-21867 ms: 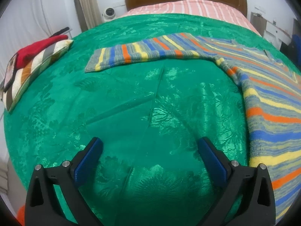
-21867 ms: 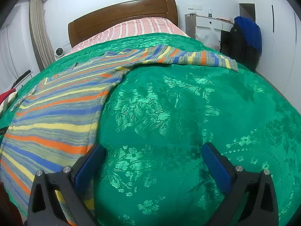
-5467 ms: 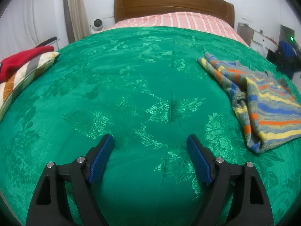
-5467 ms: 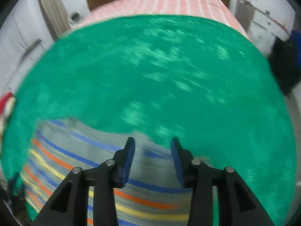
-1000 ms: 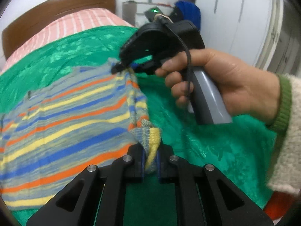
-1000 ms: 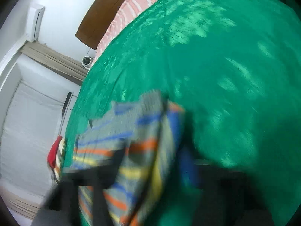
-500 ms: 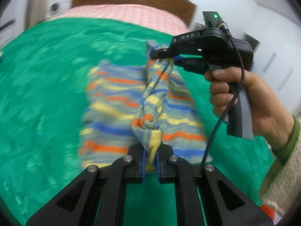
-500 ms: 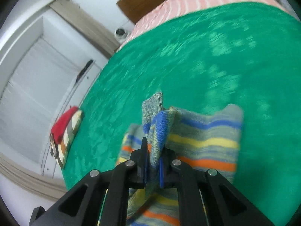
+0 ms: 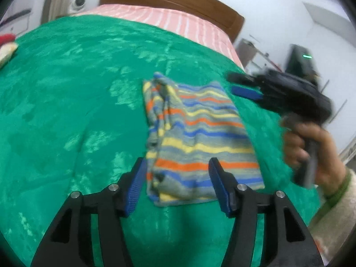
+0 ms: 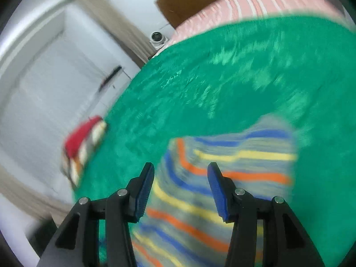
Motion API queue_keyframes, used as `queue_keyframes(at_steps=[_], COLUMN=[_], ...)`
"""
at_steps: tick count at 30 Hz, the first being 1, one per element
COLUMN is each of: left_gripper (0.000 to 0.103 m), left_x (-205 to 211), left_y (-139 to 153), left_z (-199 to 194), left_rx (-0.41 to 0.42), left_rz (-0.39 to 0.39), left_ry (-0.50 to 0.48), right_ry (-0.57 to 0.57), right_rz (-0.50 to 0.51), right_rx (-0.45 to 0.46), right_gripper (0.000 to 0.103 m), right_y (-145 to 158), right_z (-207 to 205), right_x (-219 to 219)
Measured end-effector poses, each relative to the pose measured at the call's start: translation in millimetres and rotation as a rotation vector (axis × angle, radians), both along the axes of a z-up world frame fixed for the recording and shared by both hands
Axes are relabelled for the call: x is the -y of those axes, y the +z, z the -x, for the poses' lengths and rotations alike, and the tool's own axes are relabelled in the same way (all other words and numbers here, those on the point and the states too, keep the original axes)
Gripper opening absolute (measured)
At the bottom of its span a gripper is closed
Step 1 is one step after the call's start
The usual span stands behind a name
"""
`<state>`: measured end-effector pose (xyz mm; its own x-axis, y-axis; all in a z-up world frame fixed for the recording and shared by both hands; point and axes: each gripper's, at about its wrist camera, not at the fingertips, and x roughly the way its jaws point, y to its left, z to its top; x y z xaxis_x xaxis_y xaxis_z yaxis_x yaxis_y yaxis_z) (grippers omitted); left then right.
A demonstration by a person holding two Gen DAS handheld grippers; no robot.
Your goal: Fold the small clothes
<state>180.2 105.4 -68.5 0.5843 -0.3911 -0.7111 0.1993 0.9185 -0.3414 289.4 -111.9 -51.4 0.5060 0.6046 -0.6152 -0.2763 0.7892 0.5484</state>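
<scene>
Sweater [image 9: 198,142] dropped folded on green bedspread [image 9: 66,102].

A sweater [image 9: 198,140] striped blue, orange, yellow and grey lies on a glossy green floral bedspread [image 9: 77,84].

The striped sweater [image 9: 198,142] is a knitted cloth, soft and matt, with a slightly fuzzy surface and ribbed edges. The green bedspread [image 9: 77,93] under it is a glossy woven fabric with a leaf pattern that catches the light in pale patches. The left tongs [image 9: 178,183] and the right tongs [image 10: 180,188] are matt black plastic with small metal pins and ridged blue pads [image 9: 135,187]. The far headboard [image 9: 173,2] is smooth, polished brown wood.
</scene>
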Motion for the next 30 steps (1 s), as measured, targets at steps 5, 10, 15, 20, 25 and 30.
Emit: queue_keyframes(at_steps=[5,10,15,20,25,30], left_gripper=[0.005,0.008,0.041,0.089,0.092,0.097], left_x=[-4,-8,-13,3,24,34], left_y=[-34,-38,-15,-7,-38,-50], left_z=[-18,-14,17,76,107,113], left_rx=[-0.104,-0.117,-0.095,-0.005,-0.017,0.02], left_rz=[-0.05,-0.101,-0.188,-0.251,-0.297,-0.383], left_ry=[0.071,0.091,0.106,0.067,0.036,0.012], right_ry=[0.187,0.11,-0.089,-0.232,-0.303,-0.324], right_rz=[0.085,0.178,0.233,0.349,0.572,0.699], right_rx=[0.005,-0.082,-0.076,0.014,0.014,0.038], right_gripper=[0.047,0.024,0.032,0.092,0.092,0.092], right_y=[-11,-80,-57,-30,-30,-40], right_z=[89,141,171,219,251,267], right_x=[10,12,30,36,24,20])
